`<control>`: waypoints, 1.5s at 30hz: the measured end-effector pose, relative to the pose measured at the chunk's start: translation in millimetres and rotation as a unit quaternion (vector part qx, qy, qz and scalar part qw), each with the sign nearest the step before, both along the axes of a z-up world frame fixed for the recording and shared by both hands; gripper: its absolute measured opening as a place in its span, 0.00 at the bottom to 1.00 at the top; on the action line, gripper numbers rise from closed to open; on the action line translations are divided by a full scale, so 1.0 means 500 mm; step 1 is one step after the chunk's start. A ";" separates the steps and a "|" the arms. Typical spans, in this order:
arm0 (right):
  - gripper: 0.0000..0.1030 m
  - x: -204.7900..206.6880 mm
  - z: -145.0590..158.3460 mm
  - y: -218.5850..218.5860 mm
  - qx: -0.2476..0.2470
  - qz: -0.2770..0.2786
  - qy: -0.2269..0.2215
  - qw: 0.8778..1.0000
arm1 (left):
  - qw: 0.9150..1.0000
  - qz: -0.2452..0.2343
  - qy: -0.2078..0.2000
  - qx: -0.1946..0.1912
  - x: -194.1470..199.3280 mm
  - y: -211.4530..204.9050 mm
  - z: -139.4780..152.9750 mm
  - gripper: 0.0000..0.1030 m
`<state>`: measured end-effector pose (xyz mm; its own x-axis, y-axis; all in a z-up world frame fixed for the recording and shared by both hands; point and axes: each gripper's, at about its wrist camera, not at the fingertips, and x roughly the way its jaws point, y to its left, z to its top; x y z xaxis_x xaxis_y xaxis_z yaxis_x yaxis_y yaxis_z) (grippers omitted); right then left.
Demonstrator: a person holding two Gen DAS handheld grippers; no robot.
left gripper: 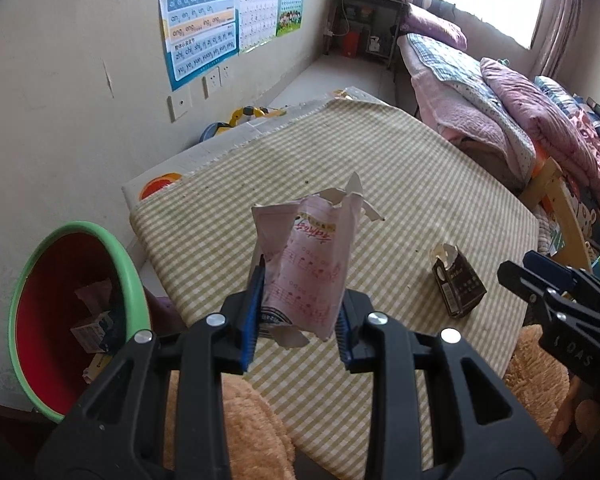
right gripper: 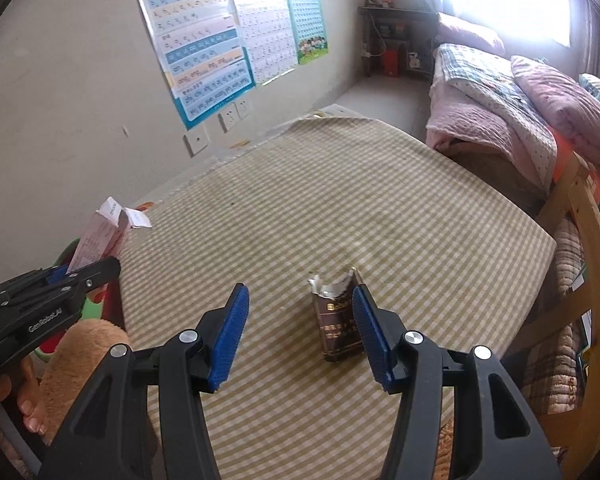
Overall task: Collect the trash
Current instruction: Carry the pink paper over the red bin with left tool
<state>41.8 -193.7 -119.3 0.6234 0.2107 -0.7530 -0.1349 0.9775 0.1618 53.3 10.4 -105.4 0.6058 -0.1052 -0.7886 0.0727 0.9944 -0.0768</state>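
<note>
Left tool (left gripper: 298, 320) clamps a torn pink carton (left gripper: 306, 272) by its lower end, lifted clear of the tabletop (left gripper: 420, 184), carton roughly upright. It looks empty: light, thin card, crushes easily, ragged top flaps. A grip low across the flat faces seems fine; squeezing harder would only crumple it.

Right tool (right gripper: 300, 332) is open with nothing in it, above the tabletop. A dark pack (right gripper: 338, 320) stands upright just ahead, close to the right pad, not pressed. Pack's top is torn open; likely light, stiff-ish card, easy to tip over. Best taken across the narrow sides, mid-height.

Bin (left gripper: 80, 308), green rim, red inside, sits left of the tabletop by the wall and already holds some scraps. Path from carton to bin looks clear apart from the tabletop edge. A tan plush thing (left gripper: 256, 432) lies under the tools. Bed (left gripper: 500, 112) is well apart at right, posters (left gripper: 200, 20) on the wall.
</note>
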 end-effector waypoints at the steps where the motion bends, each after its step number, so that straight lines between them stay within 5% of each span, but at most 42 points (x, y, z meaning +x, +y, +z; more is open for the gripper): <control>1: 0.51 -0.001 0.005 0.006 0.000 0.004 -0.002 1.000 | 1.000 0.002 -0.002 0.000 -0.003 0.004 0.003 0.29; 17: 0.51 -0.015 0.056 0.081 -0.012 0.038 -0.021 0.999 | 0.998 0.045 -0.036 -0.021 -0.042 0.097 0.044 0.29; 45: 0.51 -0.010 0.073 0.242 -0.040 0.110 -0.022 0.993 | 0.991 0.116 -0.043 -0.050 -0.091 0.254 0.030 0.29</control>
